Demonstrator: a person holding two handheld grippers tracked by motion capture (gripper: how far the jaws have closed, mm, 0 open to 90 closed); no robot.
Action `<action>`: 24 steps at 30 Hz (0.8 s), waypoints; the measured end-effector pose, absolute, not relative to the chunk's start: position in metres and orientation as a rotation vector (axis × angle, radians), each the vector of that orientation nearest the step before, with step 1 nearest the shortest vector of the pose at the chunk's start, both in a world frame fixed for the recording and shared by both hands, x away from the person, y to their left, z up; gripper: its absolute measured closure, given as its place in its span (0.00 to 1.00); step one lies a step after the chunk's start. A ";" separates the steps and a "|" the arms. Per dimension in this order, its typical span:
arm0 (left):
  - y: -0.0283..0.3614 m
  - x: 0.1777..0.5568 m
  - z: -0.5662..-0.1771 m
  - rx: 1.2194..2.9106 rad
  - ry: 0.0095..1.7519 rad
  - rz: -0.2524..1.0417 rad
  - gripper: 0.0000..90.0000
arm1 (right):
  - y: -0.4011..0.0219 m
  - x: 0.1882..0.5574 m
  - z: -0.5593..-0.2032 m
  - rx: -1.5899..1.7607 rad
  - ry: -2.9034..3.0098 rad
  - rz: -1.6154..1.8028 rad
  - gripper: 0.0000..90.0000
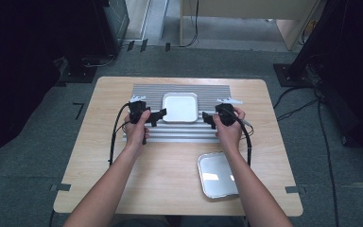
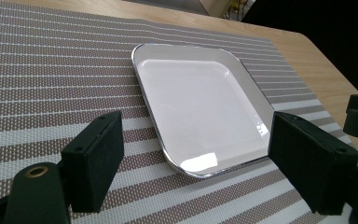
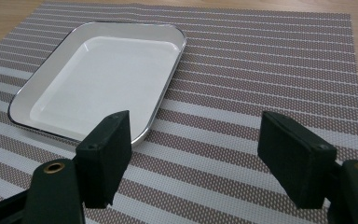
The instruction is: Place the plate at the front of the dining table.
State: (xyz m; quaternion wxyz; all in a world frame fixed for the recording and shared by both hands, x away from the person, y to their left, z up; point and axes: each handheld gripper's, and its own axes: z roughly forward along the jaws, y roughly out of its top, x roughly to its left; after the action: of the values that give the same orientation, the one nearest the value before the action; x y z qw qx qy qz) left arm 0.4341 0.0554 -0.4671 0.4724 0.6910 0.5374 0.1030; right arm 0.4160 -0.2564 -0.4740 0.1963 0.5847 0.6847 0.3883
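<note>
While the white tray [image 1: 180, 107] lies flat on the striped mat [image 1: 146, 91] at the counter's [image 1: 170, 179] far middle, my left gripper [image 1: 158, 115] and right gripper [image 1: 207, 118] flank it, jaws spread, pinching nothing. It looks stiff, light, glossy and slippery, likely chip-prone; I'd grip its raised side rims.

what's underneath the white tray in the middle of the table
The white tray lies on a striped placemat, which lies on the wooden table. The mat's part beneath the tray is covered.
</note>
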 end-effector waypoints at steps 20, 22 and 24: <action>0.083 0.398 -0.473 1.712 1.274 0.328 0.20 | -0.284 0.379 -0.471 1.591 1.926 1.076 0.29; 0.086 0.391 -0.473 1.714 1.263 0.335 0.20 | -0.287 0.374 -0.470 1.587 1.922 1.078 0.29; 0.088 0.387 -0.472 1.724 1.257 0.353 0.20 | -0.289 0.371 -0.469 1.581 1.917 1.077 0.29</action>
State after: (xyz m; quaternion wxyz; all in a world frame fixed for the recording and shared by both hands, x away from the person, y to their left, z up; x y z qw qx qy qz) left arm 0.3866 0.0881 -0.4722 0.4702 0.7034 0.5132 0.1441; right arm 0.3714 -0.2890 -0.4693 0.2149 0.5701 0.6913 0.3884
